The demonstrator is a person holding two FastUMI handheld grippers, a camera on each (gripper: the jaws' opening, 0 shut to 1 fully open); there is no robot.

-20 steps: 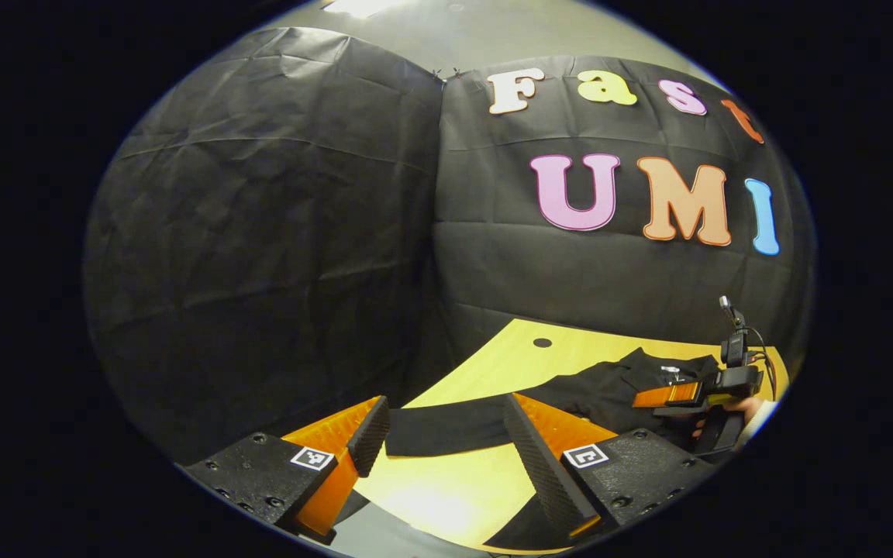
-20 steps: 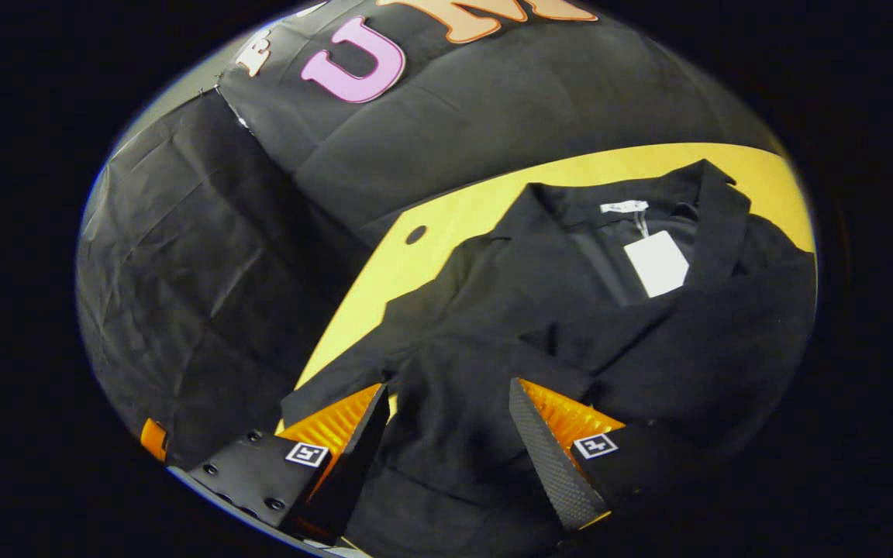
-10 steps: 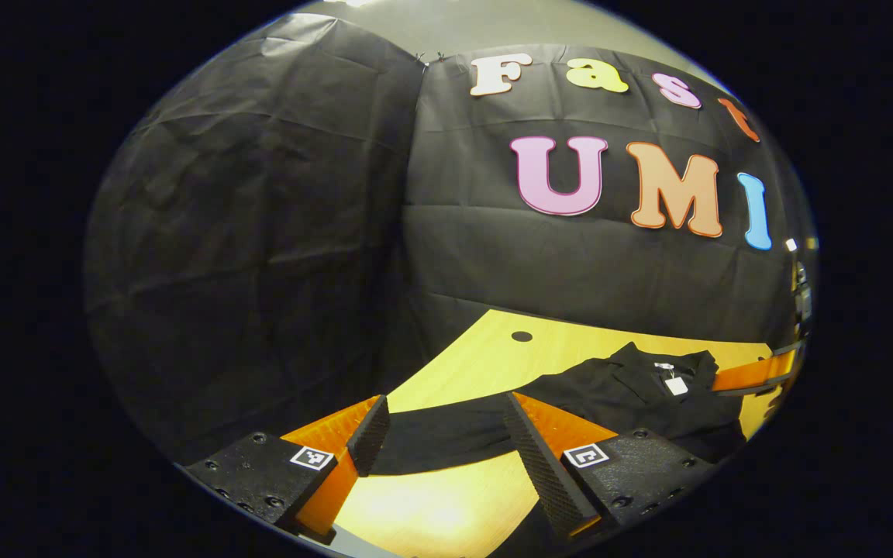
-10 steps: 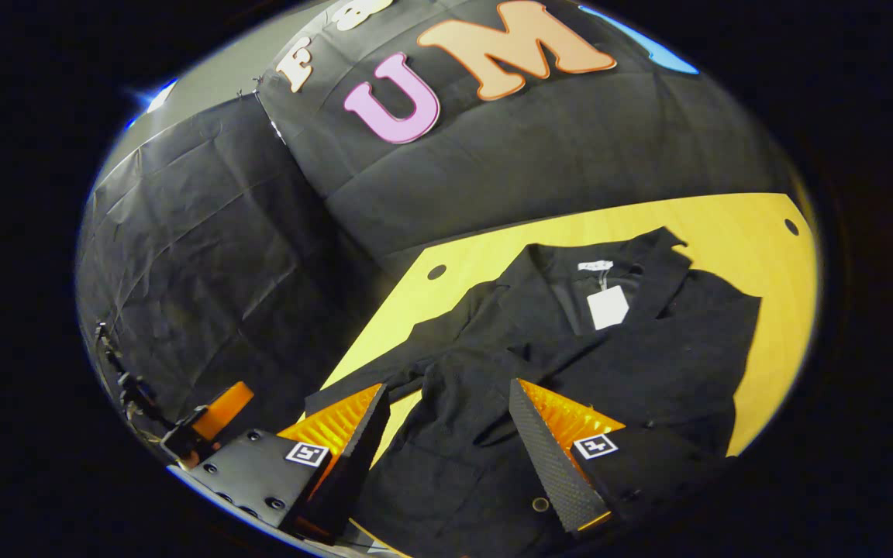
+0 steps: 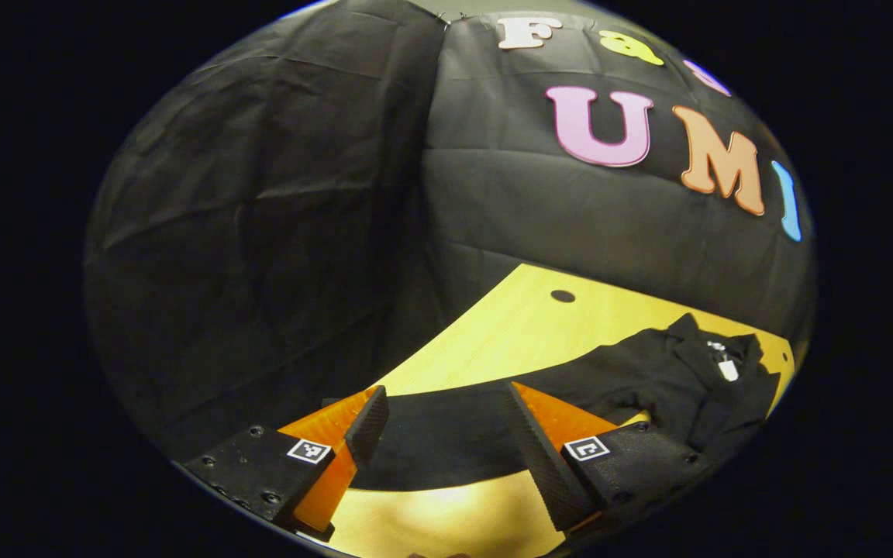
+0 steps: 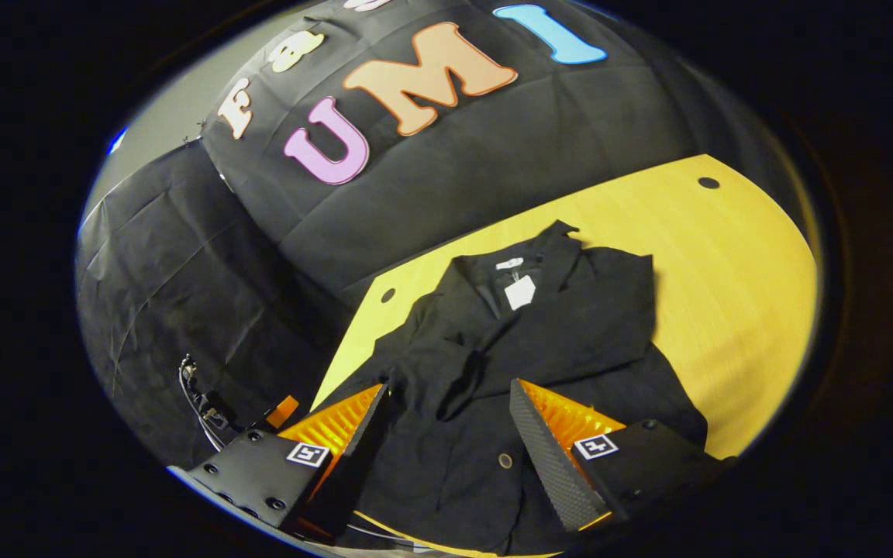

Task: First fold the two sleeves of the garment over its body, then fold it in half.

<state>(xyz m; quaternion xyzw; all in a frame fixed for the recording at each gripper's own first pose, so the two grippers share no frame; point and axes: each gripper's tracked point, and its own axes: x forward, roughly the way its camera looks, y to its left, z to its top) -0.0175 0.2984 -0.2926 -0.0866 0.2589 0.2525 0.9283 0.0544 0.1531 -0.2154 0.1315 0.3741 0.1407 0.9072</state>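
Black matte garment [image 6: 539, 333] on smooth yellow table [image 6: 733, 263]

My left camera is looking low along the table [image 5: 516, 325] toward the wall. My right camera is looking down from higher. Both are sharing the black jacket [image 6: 539, 333].

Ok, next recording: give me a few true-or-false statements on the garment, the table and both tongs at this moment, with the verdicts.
1. The left tongs are open, with a black sleeve lying between the fingers. True.
2. The right tongs are clamped on the collar. False: they are open above the garment's lower front.
3. A white tag hangs inside the collar of the garment. True.
4. The garment is white. False: it is black.
5. The table is yellow wood with a round hole near its far edge. True.
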